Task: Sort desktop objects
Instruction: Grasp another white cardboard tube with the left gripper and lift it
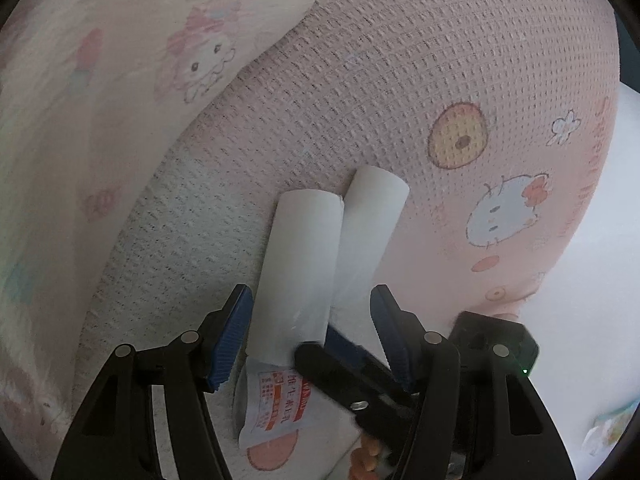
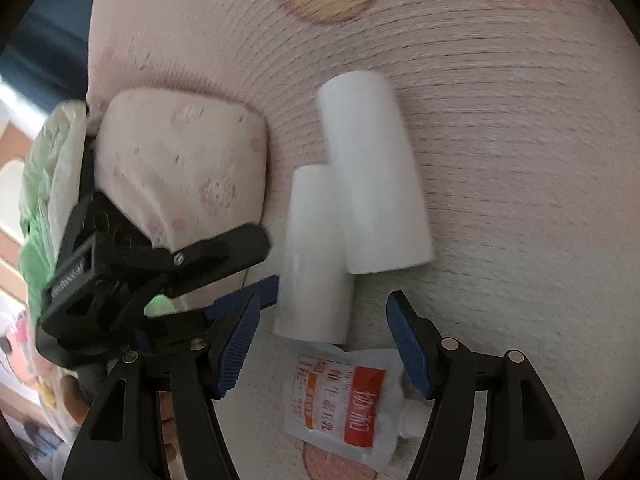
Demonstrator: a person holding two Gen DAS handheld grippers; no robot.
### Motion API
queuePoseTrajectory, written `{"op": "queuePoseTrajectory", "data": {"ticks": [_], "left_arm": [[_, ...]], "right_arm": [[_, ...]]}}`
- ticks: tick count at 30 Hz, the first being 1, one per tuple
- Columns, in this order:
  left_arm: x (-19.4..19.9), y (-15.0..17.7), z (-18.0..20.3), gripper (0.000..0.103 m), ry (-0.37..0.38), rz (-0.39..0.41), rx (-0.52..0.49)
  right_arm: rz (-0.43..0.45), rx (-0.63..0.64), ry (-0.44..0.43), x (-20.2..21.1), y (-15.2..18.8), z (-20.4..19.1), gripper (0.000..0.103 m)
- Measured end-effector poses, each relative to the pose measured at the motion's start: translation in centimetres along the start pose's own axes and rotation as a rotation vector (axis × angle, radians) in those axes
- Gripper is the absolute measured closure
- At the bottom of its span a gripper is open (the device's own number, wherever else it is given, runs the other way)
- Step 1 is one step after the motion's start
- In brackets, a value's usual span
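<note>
Nothing looks sorted yet: two white paper rolls [image 2: 352, 216] and a torn white-and-orange sachet [image 2: 344, 404] lie on the pink waffle blanket [image 1: 400, 80], while left gripper [image 1: 312, 336] and right gripper [image 2: 324, 344] both hover open, holding nothing.

In the left wrist view the right gripper [image 1: 352, 364] crosses the small white sachet with orange print [image 1: 276, 404], hiding its right part, and covers the near end of the right-hand white paper roll [image 1: 370, 224]. The sachet's lettering is too small to read. In the right wrist view the pink waffle-weave cloth [image 2: 500, 120] smears with motion blur (its printed figures too), and the left gripper [image 2: 224, 276] hides the nearer edge of the pale pink cushion [image 2: 180, 168].
</note>
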State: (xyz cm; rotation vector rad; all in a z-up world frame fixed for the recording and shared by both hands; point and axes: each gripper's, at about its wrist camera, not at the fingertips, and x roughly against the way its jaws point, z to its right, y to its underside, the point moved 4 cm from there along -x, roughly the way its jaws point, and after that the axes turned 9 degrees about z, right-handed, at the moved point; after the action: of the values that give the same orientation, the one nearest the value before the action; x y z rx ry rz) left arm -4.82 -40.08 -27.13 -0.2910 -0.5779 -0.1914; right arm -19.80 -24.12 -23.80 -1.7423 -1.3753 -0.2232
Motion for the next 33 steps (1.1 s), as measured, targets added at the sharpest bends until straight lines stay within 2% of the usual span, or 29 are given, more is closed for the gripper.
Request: {"op": "queuePoseTrajectory", "data": {"ticks": [2,4,5,7,11,12,15,19,24,27,33], "left_arm": [[-0.5,-0.1,0.2,0.038,-0.013,-0.004,-0.004],[-0.9,-0.1,0.2,0.038,-0.042,-0.013,-0.027],[-1.2,-0.1,0.1,0.038,-0.068,-0.019,-0.038],[-1.8,-0.1,-0.2,0.044,-0.098,-0.029,-0.035],[-2.3,0.0,0.0,0.055,-0.042,-0.026,0.020],[-2.4,0.2,0.0,0.055,-0.038,-0.022,0.029],[-2.3,0.5,0.3,0.055,-0.028,0.002,0.015],[-1.3,0.9,1.6,0.055,0.034,0.041,-0.005],[-0.5,1.8,3.6,0.055,0.120,0.071,0.008],[0.1,2.7,5.5,0.055,0.127,0.088,-0.064],[0.6,5.5,8.9,0.055,0.080,0.082,-0.238]], "right_arm": [[-0.026,0.003,0.013,-1.0,0.1,-0.1,0.040],[0.001,-0.011,0.003,-1.1,0.1,0.0,0.042],[0.007,-0.021,0.002,-1.2,0.1,0.1,0.046],[0.017,-0.046,-0.010,-1.0,0.0,0.8,0.049],[0.010,-0.079,-0.025,-1.1,-0.3,1.0,0.055],[0.004,-0.067,-0.027,-1.1,-0.3,0.6,0.059],[-0.023,-0.025,-0.003,-1.5,-0.3,-0.3,0.060],[-0.021,0.124,0.067,-1.4,-0.4,-2.9,0.060],[0.045,0.140,0.044,1.1,-1.7,-4.6,0.060],[0.062,0.149,0.050,2.5,-2.2,-5.3,0.060],[0.067,0.214,0.070,4.3,-1.5,-6.2,0.060]]}}
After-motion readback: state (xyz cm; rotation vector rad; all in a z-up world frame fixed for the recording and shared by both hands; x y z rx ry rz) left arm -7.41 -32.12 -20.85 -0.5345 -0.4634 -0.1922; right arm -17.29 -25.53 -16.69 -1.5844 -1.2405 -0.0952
